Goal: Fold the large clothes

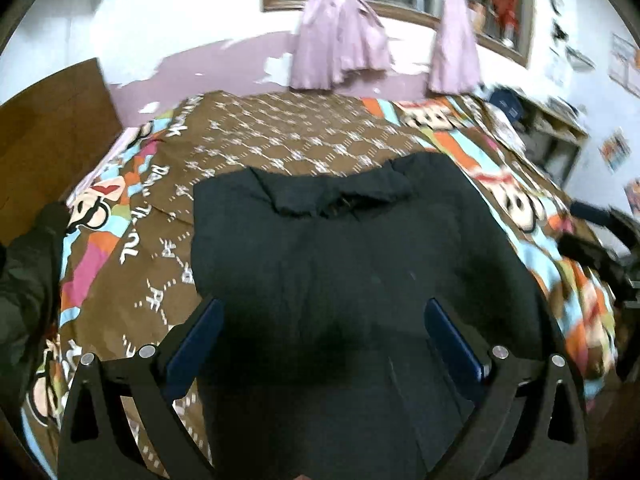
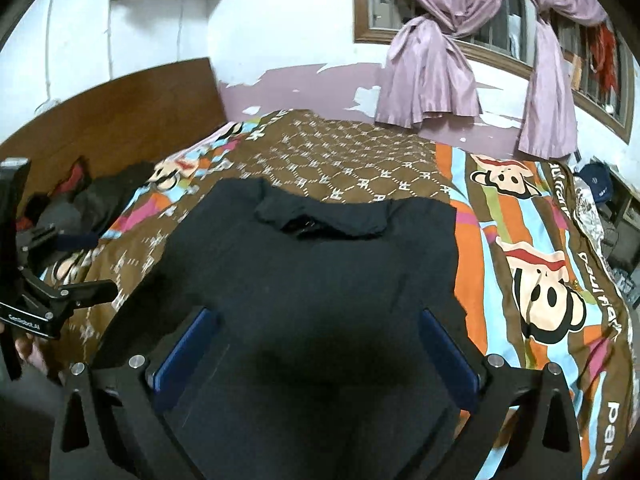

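My left gripper [image 1: 324, 316] and right gripper [image 2: 316, 328] are both spread wide, blue pads clear, holding nothing, above the dark garment [image 2: 312, 272]. The garment lies flat on the bedspread [image 2: 360, 148], collar [image 2: 320, 216] toward the wall. The bedspread's border reads "paul" [image 2: 610, 450]; my left gripper's body reads "GenRobot.AI" [image 2: 26, 317].

Left claw [image 1: 324, 320] wide open, empty, above dark garment [image 1: 340, 248] spread on patterned bedspread [image 1: 132, 280].
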A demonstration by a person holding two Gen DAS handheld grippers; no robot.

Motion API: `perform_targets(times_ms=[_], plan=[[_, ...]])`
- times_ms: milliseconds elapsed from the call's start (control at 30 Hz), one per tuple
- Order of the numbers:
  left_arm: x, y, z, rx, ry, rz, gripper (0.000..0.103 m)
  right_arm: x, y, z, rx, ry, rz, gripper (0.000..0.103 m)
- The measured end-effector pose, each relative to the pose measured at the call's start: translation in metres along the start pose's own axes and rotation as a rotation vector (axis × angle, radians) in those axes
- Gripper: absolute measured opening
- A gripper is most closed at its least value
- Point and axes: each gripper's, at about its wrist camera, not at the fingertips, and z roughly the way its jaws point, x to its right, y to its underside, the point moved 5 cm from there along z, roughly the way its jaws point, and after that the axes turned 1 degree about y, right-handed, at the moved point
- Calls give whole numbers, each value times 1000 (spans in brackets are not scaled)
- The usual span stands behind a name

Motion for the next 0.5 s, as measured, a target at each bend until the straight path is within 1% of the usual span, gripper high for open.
perform_targets(times_ms=[33, 100, 300, 500], plan=[[6, 7, -5, -18, 9, 17, 99, -7, 4, -6, -9, 1, -18, 103], [18, 19, -15, -41, 2, 49, 99, -17, 12, -13, -20, 2, -40, 103], [47, 53, -44, -53, -11, 115, 99, -38, 37, -35, -66, 4, -106, 103], [48, 96, -53, -109, -39, 176, 99, -46, 75, -41, -129, -4, -138, 103]])
